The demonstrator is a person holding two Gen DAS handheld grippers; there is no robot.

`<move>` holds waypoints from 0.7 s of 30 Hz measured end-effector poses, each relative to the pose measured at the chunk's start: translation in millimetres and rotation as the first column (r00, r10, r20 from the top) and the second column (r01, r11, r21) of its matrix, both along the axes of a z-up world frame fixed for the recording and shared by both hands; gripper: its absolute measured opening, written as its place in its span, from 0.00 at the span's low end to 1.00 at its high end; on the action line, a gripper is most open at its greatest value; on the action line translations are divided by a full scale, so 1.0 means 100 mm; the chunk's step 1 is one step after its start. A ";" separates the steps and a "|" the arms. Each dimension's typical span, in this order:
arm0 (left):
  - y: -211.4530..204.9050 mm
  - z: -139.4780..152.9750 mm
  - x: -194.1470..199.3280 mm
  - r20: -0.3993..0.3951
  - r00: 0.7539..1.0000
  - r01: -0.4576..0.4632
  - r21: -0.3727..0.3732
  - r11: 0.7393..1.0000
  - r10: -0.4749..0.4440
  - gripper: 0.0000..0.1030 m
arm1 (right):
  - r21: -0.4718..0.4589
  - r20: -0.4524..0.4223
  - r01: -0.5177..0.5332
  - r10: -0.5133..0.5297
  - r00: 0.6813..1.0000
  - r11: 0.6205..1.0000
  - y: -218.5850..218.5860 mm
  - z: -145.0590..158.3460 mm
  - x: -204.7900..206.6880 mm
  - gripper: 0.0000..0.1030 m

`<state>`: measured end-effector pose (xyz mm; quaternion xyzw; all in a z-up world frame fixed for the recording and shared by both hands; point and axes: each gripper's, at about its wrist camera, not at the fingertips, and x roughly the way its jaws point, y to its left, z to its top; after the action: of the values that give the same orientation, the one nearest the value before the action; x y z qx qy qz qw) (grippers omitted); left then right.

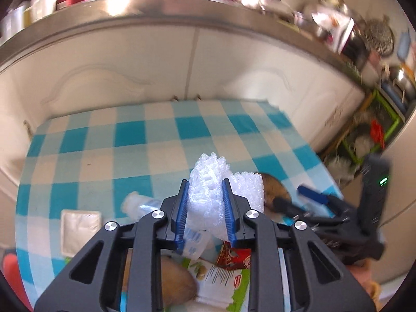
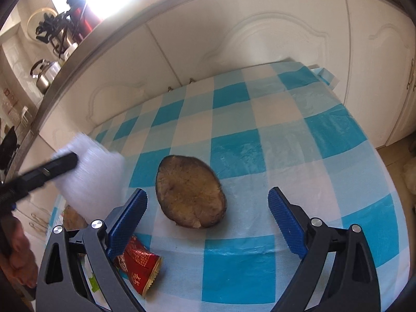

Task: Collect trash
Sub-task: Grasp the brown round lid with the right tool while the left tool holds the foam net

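Desk (image 2: 286, 156): I see it covered by a blue and white checked plastic cloth, pushed against cream cupboard doors. Every place below is given relative to the brown peel near the middle of this cloth.

Foam wrap (image 1: 213, 195): a white, puffy sheet of packing foam, lifted off the desk to the left of the brown peel. I judge it very light, soft and springy; it crushes without harm, so a pinch across its bunched middle should keep it.

Brown peel (image 2: 191, 195): a brown, domed, leathery scrap lying flat on the cloth; what fruit or vegetable it came from I cannot tell. I judge it light, limp and perhaps damp, so I would take it by opposite edges, the pads close to the cloth.

Red wrapper (image 2: 139, 265): a crumpled red and gold packet just near-left of the peel. I judge it slick and crinkly; its thick folded part looks the safest hold.

Left claw (image 1: 205, 213): narrowed on the foam wrap, the blue pads pressing its two sides.

Right claw (image 2: 208, 221): spread wide, holding nothing, hovering on the near side of the peel, which shows between its fingers.
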<state>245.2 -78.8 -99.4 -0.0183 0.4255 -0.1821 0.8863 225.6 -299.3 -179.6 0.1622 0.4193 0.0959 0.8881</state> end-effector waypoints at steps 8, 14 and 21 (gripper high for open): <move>0.45 0.25 -0.32 0.028 0.995 -0.097 -0.081 0.992 0.099 0.26 | -0.143 -0.003 -0.056 0.056 0.998 0.988 0.25 0.05 0.06 0.85; 0.84 0.24 -0.63 0.008 0.983 -0.179 -0.103 0.978 0.181 0.26 | -0.183 -0.016 -0.065 0.063 0.998 0.981 0.30 0.04 0.08 0.65; 1.25 0.14 -0.95 -0.020 0.963 -0.269 -0.113 0.956 0.268 0.26 | -0.182 -0.012 -0.081 0.080 0.997 0.980 0.32 0.04 0.07 0.57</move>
<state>149.9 46.3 -85.7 -0.1274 0.4098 -0.0843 0.8993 232.9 -267.2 -175.9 0.0634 0.4345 0.0926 0.8936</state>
